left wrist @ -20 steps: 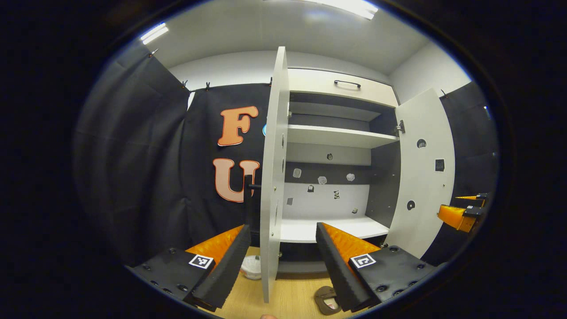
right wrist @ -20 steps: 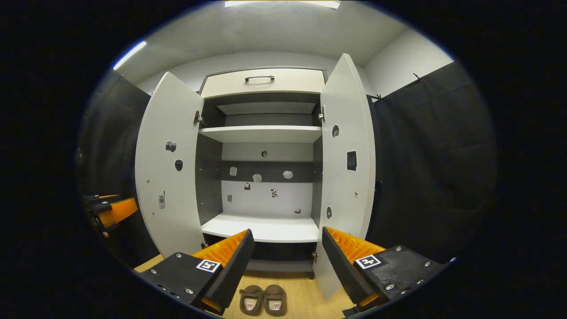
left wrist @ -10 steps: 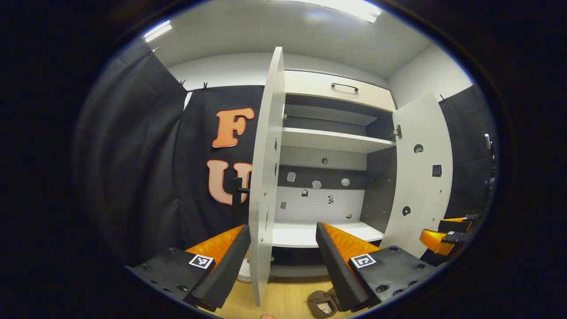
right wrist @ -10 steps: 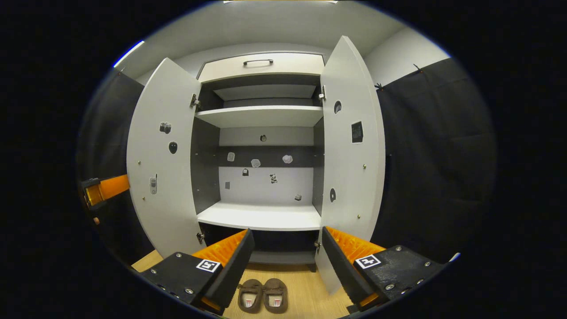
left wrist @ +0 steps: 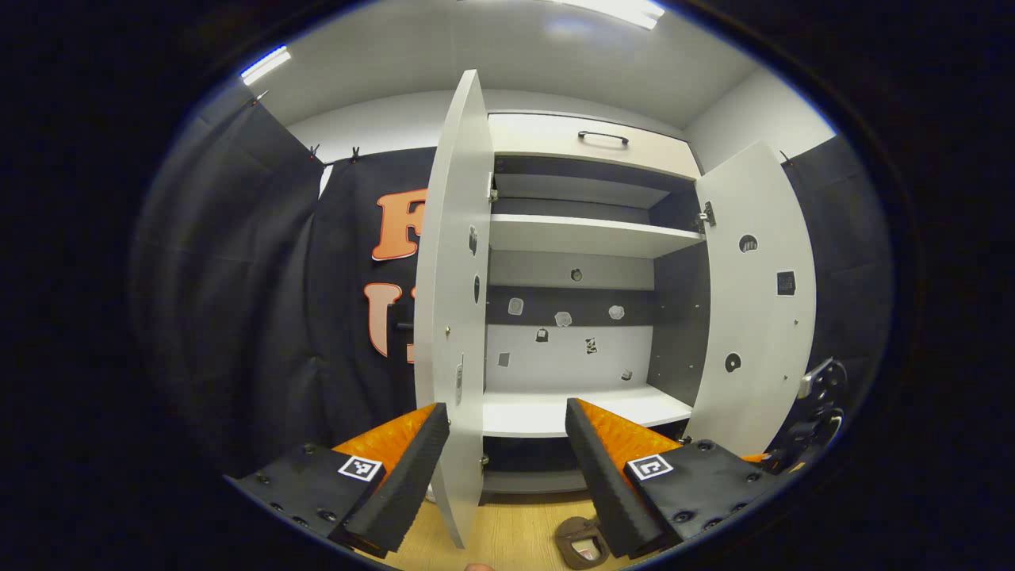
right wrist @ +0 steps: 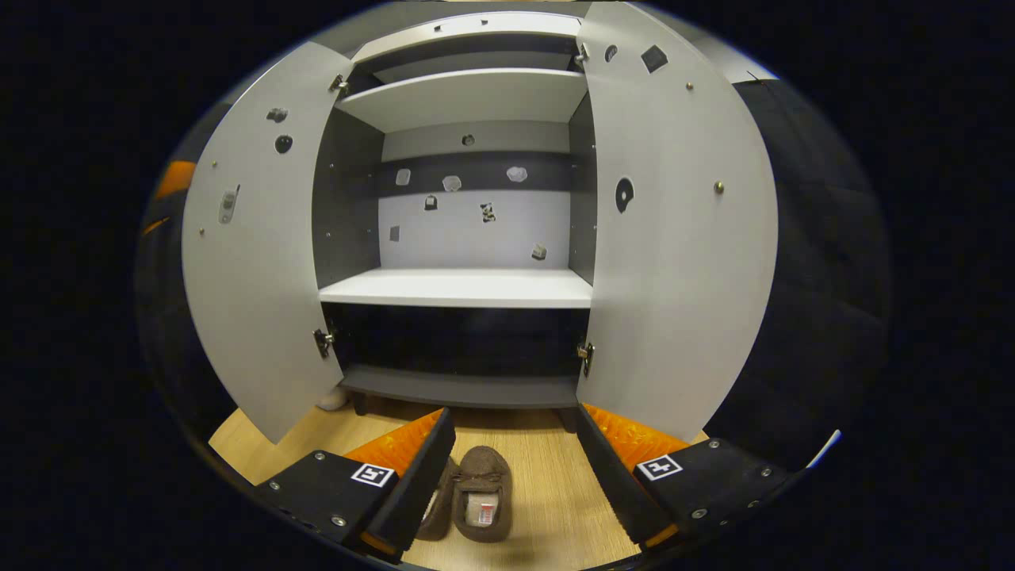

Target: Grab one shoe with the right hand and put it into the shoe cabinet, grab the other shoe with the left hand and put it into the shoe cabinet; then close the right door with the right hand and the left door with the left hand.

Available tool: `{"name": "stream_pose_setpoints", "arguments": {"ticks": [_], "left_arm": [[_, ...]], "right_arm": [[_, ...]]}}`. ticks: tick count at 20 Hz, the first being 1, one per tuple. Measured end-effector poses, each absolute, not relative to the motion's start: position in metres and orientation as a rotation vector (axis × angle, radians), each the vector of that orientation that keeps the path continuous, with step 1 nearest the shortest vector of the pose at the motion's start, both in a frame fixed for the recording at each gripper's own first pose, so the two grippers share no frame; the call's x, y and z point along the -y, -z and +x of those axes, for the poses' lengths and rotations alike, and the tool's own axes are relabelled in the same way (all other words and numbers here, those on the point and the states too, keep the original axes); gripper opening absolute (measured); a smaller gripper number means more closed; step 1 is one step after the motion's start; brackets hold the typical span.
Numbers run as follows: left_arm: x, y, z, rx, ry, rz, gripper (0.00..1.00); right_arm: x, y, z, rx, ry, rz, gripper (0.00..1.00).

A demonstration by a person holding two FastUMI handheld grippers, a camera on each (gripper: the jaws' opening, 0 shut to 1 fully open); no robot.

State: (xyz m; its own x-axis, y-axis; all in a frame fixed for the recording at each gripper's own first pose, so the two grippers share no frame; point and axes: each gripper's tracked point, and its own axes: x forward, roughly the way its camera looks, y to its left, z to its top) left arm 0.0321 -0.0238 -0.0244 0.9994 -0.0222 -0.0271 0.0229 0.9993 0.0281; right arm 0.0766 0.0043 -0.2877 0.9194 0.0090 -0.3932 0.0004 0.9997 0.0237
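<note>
The right gripper [right wrist: 507, 468], jaws wide, hangs above the brown shoes [right wrist: 482, 493] at the frame's bottom. The left gripper [left wrist: 507, 460] is wide too. First grab pending: descend, straddle one shoe.

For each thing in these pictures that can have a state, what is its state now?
Left door: open.
Right door: open.
Shoes: side by side on the floor before the cabinet, not gripped.
Middle shelf: bare.
Top drawer: shut.
Left hand-held gripper: open, holds nothing.
Right hand-held gripper: open, above the shoes, holds nothing.
</note>
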Motion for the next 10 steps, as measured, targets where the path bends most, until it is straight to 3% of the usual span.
{"name": "stream_pose_setpoints", "arguments": {"ticks": [10], "left_arm": [[0.019, 0.054, 0.051, -0.092, 0.014, 0.019, 0.96]], "right_arm": [[-0.006, 0.434, 0.080, -0.631, 0.013, -0.019, 0.95]]}}
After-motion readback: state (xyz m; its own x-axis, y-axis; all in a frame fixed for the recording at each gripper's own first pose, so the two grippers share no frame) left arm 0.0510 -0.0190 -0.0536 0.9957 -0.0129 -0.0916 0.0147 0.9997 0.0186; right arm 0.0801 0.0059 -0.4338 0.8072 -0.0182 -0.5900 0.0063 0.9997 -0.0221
